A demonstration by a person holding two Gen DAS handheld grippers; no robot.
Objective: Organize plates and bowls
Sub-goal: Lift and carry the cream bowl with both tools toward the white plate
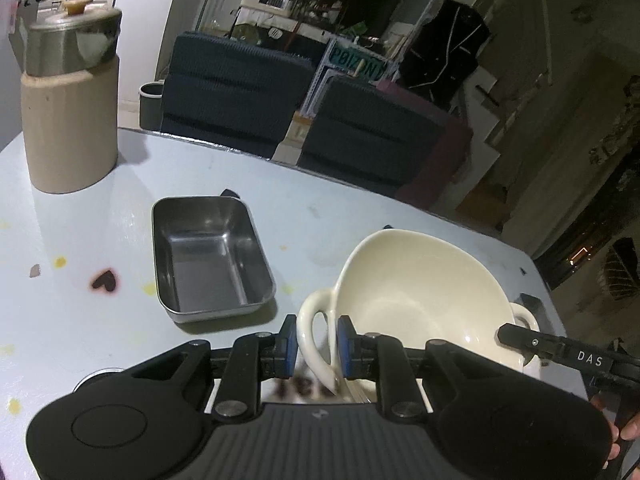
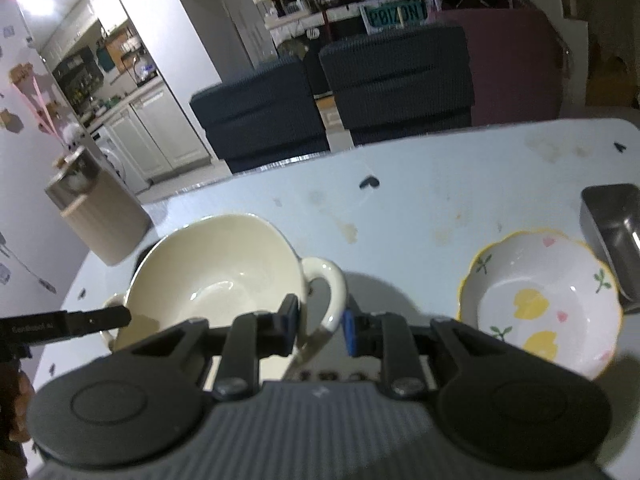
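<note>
We hold the cream two-handled bowl [image 1: 420, 292] by both handles, one claw on each. The left gripper [image 1: 317, 346] is clamped on the left loop handle [image 1: 310, 332]: its blue pads [image 1: 290, 344] stand only a little apart with the ceramic loop pinched between them. In the right wrist view, the right gripper [image 2: 318, 330] has the other handle [image 2: 330, 292] between its narrow-set fingers; the near pad presses the loop (the far blue pad [image 2: 349, 332] looks to sit just off it, though blur makes that hard to judge).

The bowl tilts, its mouth open toward us, and it casts a shadow on the pale blue table [image 1: 100, 220], so it appears raised off the surface. Each camera also catches the tip of the other gripper at the bowl's far side.

To the left of the bowl sits an empty steel rectangular tray [image 1: 212, 256]. On the right side stands a flower-patterned scalloped bowl [image 2: 540, 304], with a second steel container [image 2: 612, 232] just behind it. A tan cylindrical stand carrying a lidded steel pot [image 1: 72, 40] stands at the far left corner.
</note>
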